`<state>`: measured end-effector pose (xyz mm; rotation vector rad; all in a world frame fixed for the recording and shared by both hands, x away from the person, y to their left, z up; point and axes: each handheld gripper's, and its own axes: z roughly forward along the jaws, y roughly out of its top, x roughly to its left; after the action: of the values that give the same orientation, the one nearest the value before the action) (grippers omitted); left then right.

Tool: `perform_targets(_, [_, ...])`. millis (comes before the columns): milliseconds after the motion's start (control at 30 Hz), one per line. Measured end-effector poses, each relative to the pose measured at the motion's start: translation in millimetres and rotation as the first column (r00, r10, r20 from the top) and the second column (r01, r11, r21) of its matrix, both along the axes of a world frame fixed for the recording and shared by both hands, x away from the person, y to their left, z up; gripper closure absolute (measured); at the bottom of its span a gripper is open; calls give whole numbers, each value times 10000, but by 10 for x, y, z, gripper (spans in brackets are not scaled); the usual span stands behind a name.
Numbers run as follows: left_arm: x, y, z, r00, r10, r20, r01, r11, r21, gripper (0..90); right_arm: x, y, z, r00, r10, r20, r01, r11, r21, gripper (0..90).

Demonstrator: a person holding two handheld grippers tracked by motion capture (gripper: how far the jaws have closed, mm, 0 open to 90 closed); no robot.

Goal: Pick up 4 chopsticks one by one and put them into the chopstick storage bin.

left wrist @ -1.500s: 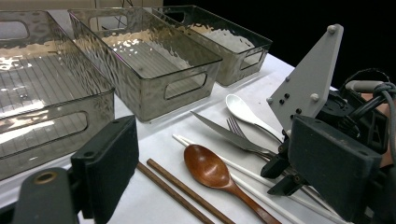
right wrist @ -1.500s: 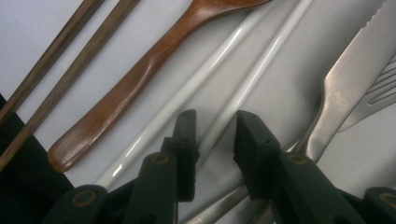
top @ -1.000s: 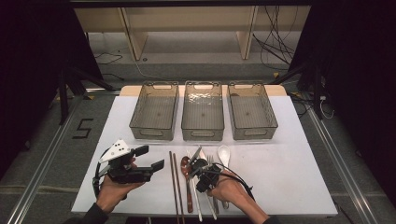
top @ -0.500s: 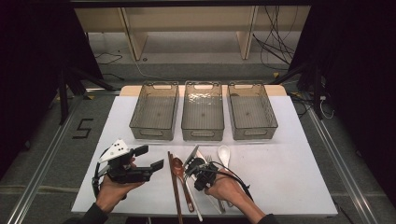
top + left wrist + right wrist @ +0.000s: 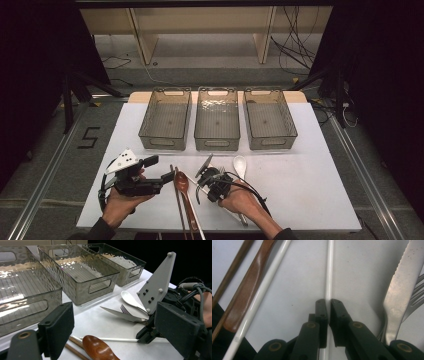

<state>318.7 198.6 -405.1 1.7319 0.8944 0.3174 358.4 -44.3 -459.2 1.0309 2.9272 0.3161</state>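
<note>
Right gripper (image 5: 204, 181), seen from above at about 6 o'clock of the white table (image 5: 310, 200), tilted down among the cutlery; jaws just closed, now clamped on a thin white plastic chopstick (image 5: 329, 277). In the right gripper view, black fingers (image 5: 321, 312) pressed together on that chopstick, which runs on toward 12 o'clock between them and lies on the table top. A second white chopstick (image 5: 259, 302) slanting at 10 o'clock of the jaws, apart from them, beside a brown wooden spoon (image 5: 247, 295) and a dark wooden chopstick (image 5: 230, 272). Steel table knife (image 5: 398, 292) and steel fork (image 5: 415, 300) at 2 o'clock, untouched. Left gripper (image 5: 159, 172), at 9 o'clock of the right one, held level above the table; fingers (image 5: 58, 327) well apart, nothing between them, nothing touched. In the left gripper view, white ceramic soup spoon (image 5: 131, 298) lying just behind the knife and fork. Three clear smoky plastic bins (image 5: 216, 120) standing side by side at 12 o'clock of both grippers, well apart from the cutlery.
</note>
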Motion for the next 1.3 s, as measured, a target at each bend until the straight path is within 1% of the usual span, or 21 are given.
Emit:
perform_targets(167, [0,-1,-1,10000,21,-1,-21,10000,-41,156,12,-13,-1,10000,-64,-44,64,9999,119,854])
perform_targets(300, [0,-1,0,10000,27,2,-27,10000,-52,156,18,-21,2,10000,-59,-3,60,9998,177,855])
perform_targets(367, [2,1,0,10000,33,0,-33,10000,-68,156,31,-41,13,9999,-142,88,141,9997,186,855])
perform_targets(400, [2,1,0,10000,33,0,-33,10000,-68,156,36,-50,17,9998,-181,34,180,9995,267,856])
perform_targets(467, [2,2,0,10000,29,-4,-29,10000,-65,157,46,-66,21,9998,-175,73,172,9994,307,857])
perform_targets(633, [4,7,1,10000,38,-10,-38,10000,-56,156,74,-111,50,9993,-352,146,343,9975,612,857])
perform_targets(700, [5,8,1,10000,38,-15,-38,10000,-58,156,75,-117,61,9991,-420,99,412,9968,684,857])
perform_targets(733, [6,10,1,10000,41,-12,-41,10000,-40,156,81,-140,93,9989,-440,136,427,9953,864,856])
perform_targets(800, [6,11,1,10000,48,-14,-48,10000,-23,156,90,-165,140,9984,-491,265,462,9938,1015,856])
perform_targets(900, [11,9,-4,9999,120,-65,-120,9999,-9,156,107,-221,235,9966,-673,478,597,9877,1445,856])
perform_targets(933, [14,10,-6,9999,123,-88,-123,9999,-5,156,112,-240,268,9955,-785,533,690,9844,1616,856])
perform_targets(1000, [16,8,-8,9998,137,-132,-137,9999,-10,156,121,-284,329,9930,-884,780,719,9784,1938,856])
perform_targets(1033, [20,7,-8,9997,148,-190,-148,9999,-4,156,124,-302,360,9924,-948,788,767,9753,2072,856])
perform_targets(1067, [25,2,-12,9996,151,-255,-153,9999,-60,156,125,-318,388,9908,-988,928,760,9719,2227,856])
perform_targets(1133, [39,-15,-23,9992,156,-379,-159,9998,-91,156,123,-348,438,9891,-1053,1026,770,9655,2486,856])
perform_targets(1167, [64,-40,-37,9981,163,-601,-179,9995,-264,156,118,-357,459,9874,-1134,1103,816,9624,2591,856])
perform_targets(1200, [64,-40,-37,9981,163,-601,-179,9995,-264,157,116,-366,477,9866,-1168,1138,832,9606,2652,856])
perform_targets(1267, [89,-62,-49,9961,188,-861,-224,9989,-410,157,113,-384,512,9842,-1199,1299,788,9552,2851,856])
perform_targets(1300, [103,-74,-57,9954,179,-938,-218,9989,-412,157,113,-384,512,9842,-1199,1299,788,9552,2851,856])
